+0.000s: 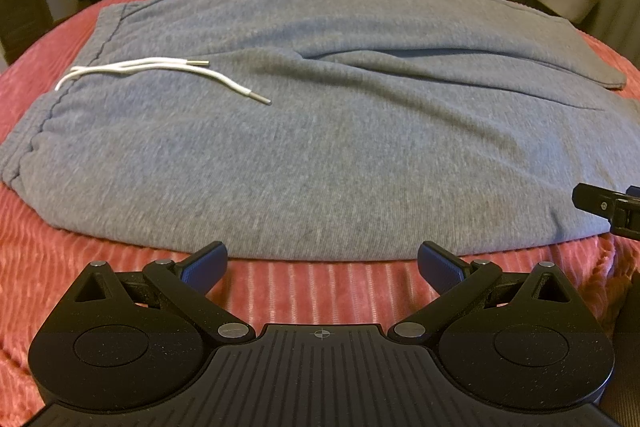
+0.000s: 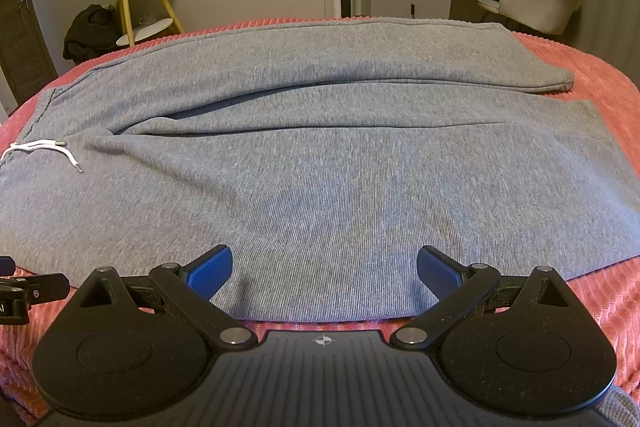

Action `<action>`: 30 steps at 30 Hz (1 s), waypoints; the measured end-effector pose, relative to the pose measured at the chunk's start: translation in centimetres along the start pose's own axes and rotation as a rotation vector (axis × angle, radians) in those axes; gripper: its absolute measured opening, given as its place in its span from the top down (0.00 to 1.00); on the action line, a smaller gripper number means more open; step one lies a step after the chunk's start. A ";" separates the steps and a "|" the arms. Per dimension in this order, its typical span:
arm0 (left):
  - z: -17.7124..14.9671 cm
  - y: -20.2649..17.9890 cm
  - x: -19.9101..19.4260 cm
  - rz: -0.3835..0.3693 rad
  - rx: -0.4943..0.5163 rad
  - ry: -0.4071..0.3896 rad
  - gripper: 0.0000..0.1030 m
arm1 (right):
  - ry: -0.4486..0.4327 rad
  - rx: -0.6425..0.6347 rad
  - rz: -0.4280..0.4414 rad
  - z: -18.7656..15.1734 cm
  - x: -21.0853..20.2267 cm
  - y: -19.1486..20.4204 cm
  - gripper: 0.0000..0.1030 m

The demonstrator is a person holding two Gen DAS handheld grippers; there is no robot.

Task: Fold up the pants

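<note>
the grey knitted sweatpants (image 2: 320, 155) lie spread flat across the pink ribbed bedspread (image 1: 120, 267), waistband to the left, both legs running off to the right with the far leg partly overlapping the near one; the white drawstring with metal tips (image 1: 168, 75) lies loose on top near the waist; the left gripper (image 1: 322, 265) hovers with its jaws spread wide just short of the near hem, holding nothing; the right gripper (image 2: 324, 269) is likewise wide and empty, its blue pads over the near edge of the cloth (contact is hard to judge); the likely risk: a pinch could take only the top layer, or bedspread along with it, so the fold drags crooked; the loose cord may also get trapped inside the fold
</note>
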State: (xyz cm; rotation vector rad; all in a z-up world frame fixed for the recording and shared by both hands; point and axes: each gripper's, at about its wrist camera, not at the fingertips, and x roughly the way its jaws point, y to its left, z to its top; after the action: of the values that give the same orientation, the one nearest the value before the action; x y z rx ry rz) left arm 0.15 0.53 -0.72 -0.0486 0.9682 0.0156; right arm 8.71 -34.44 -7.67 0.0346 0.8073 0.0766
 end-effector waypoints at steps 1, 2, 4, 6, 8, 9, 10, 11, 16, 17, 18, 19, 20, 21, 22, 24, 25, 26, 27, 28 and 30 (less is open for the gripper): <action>0.0 0.0 0.0 0.000 -0.001 0.000 0.00 | 0.000 0.000 0.000 0.0 0.0 0.0 0.04; 0.0 0.0 0.0 -0.001 -0.001 -0.002 0.00 | 0.000 0.000 0.000 0.0 0.0 0.0 0.04; 0.0 0.0 -0.1 0.001 -0.002 -0.003 0.00 | 0.000 -0.001 0.000 0.0 0.0 0.0 0.04; 0.0 0.0 -0.1 0.001 -0.002 -0.002 0.00 | 0.000 0.000 0.001 0.0 0.0 0.0 0.04; 0.0 0.0 0.0 0.002 -0.001 -0.002 0.00 | 0.001 0.000 0.001 0.0 0.0 0.0 0.04; 0.1 0.0 0.0 0.002 -0.001 0.000 0.00 | 0.001 0.000 0.001 0.0 0.0 0.0 0.04; 0.1 0.0 0.0 0.000 -0.002 0.001 0.00 | 0.001 0.001 0.001 0.0 0.0 0.0 0.04; 0.1 0.0 0.0 -0.001 -0.003 0.001 0.00 | 0.002 0.001 0.001 0.0 0.0 0.0 0.04; 0.2 0.0 0.0 0.000 -0.004 0.000 0.00 | 0.001 0.005 0.008 0.0 0.0 0.0 0.04; 0.2 0.0 0.0 0.000 -0.004 0.001 0.00 | 0.002 0.007 0.009 0.1 0.0 0.0 0.04; 0.2 0.0 0.0 0.000 -0.004 0.003 0.00 | 0.003 0.009 0.010 0.1 0.0 -0.1 0.04; 0.2 0.0 0.0 0.001 -0.004 0.004 0.00 | 0.005 0.012 0.011 0.1 0.1 -0.1 0.04; 0.2 0.0 0.0 0.001 -0.004 0.006 0.00 | 0.006 0.013 0.011 0.1 0.1 -0.1 0.04; 0.2 0.0 0.0 0.001 -0.004 0.006 0.00 | 0.008 0.016 0.012 0.1 0.1 -0.1 0.04; 0.2 0.0 0.0 0.001 -0.004 0.006 0.00 | 0.009 0.018 0.013 0.1 0.1 -0.2 0.04; 0.2 0.0 0.0 0.000 -0.004 0.007 0.00 | 0.011 0.022 0.015 0.1 0.2 -0.2 0.04; 0.2 0.0 0.0 0.000 -0.004 0.008 0.00 | 0.012 0.024 0.016 0.1 0.2 -0.2 0.04; 0.2 0.0 0.0 0.000 -0.005 0.010 0.00 | 0.012 0.026 0.019 0.1 0.2 -0.3 0.04; 0.2 0.0 0.1 0.001 -0.006 0.012 0.00 | 0.013 0.028 0.021 0.1 0.2 -0.3 0.04; 0.3 0.0 0.1 0.003 -0.009 0.014 0.00 | 0.015 0.030 0.022 0.1 0.3 -0.4 0.04; 0.4 0.1 -0.1 0.004 -0.020 0.012 0.00 | 0.019 0.042 0.035 0.2 0.4 -0.6 0.04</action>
State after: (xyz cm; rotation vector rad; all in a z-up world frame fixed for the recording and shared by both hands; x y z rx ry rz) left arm 0.43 0.70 -0.43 -0.0647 0.9806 0.0289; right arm 9.18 -35.01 -7.83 0.0880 0.8276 0.0930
